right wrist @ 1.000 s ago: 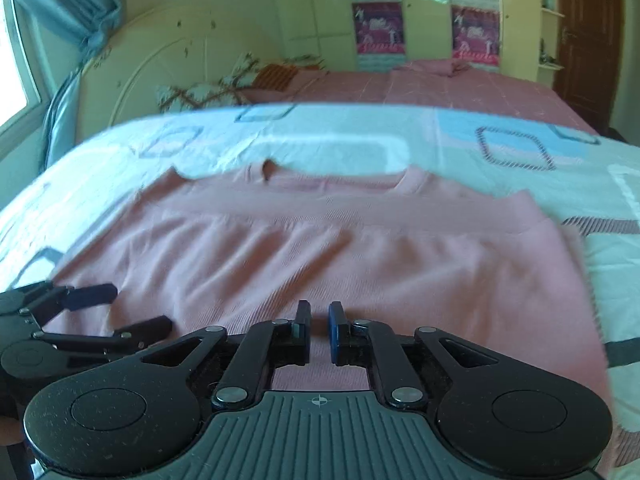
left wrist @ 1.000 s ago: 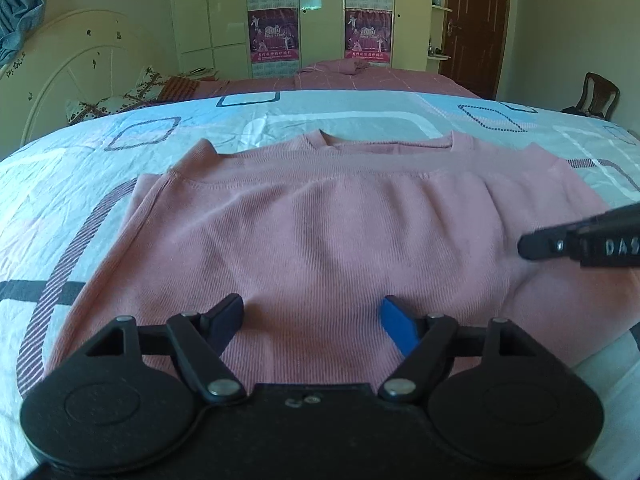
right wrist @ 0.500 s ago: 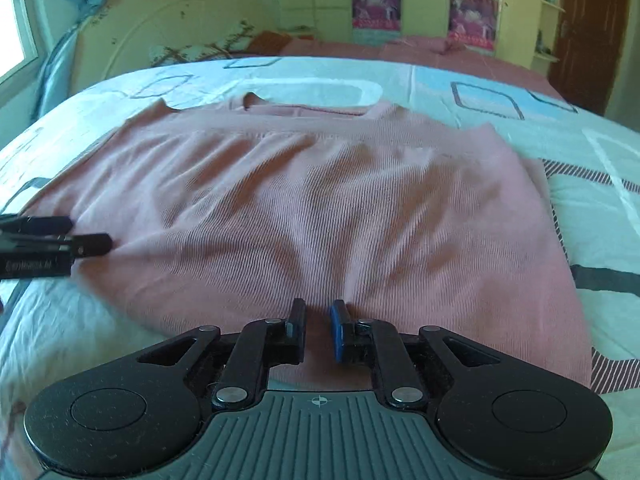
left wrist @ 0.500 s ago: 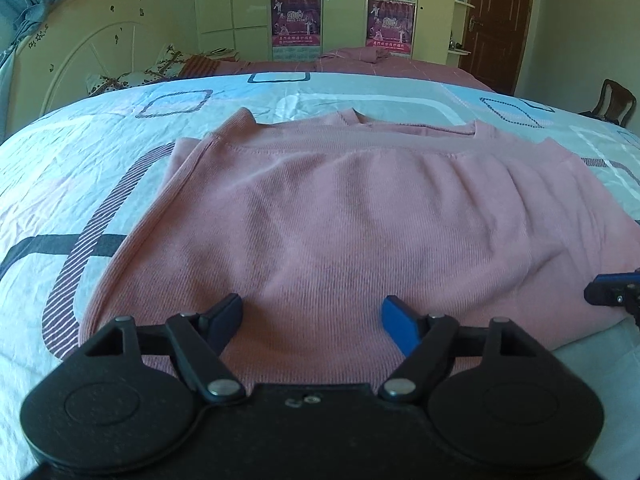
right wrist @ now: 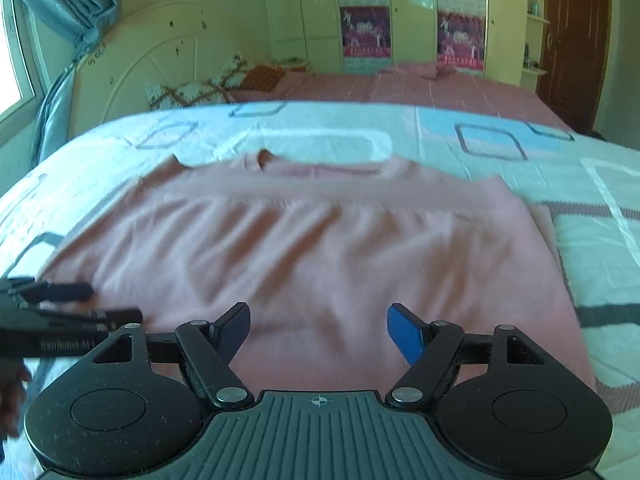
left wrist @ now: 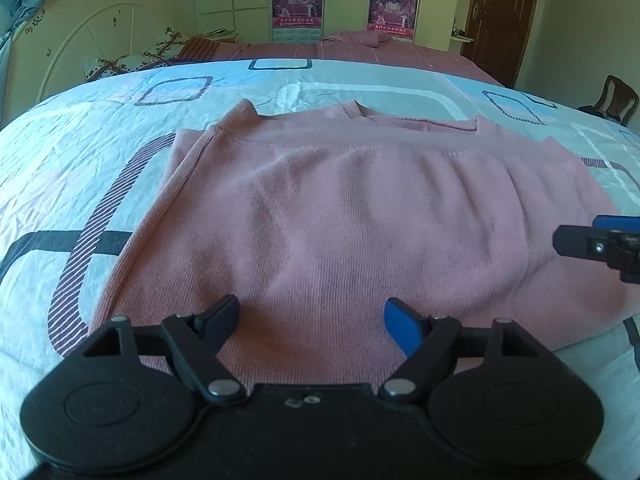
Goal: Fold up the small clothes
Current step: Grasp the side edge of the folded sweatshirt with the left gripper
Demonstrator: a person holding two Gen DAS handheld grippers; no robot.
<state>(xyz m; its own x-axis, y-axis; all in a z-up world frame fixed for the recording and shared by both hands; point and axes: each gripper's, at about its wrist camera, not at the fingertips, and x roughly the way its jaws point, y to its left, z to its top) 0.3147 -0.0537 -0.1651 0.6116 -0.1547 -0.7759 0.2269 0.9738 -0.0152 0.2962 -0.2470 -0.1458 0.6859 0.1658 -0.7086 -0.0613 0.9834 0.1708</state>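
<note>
Pink sweater (left wrist: 352, 216) lies flat on the bed (left wrist: 60, 200), already folded up once so its hem band runs across just below the neckline, collar toward the far side. Patterned bedsheet (right wrist: 480, 136) under it, light blue with grey and striped squares.

My right hand-held gripper (right wrist: 319, 330) is released: a second ago its fingers were nearly pinched together at the near edge of the sweater, half a second ago still almost closed, now the jaws have just been opening and stand wide. Nothing clamped between them, only sweater fabric lying beneath; the pads press on nothing. Right view is a bit blurred.

My left hand-held gripper (left wrist: 311, 322) is spread wide too, same as in both earlier frames, hovering over the near left part of the sweater, gripping nothing.

In the left view the right gripper's fingertips (left wrist: 576, 240) poke in at the right edge, farther out than a second ago, when they reached further in over the fabric. Sweater itself looks unmoved. Headboard (right wrist: 152, 64) and wardrobe (right wrist: 412, 12) behind.
</note>
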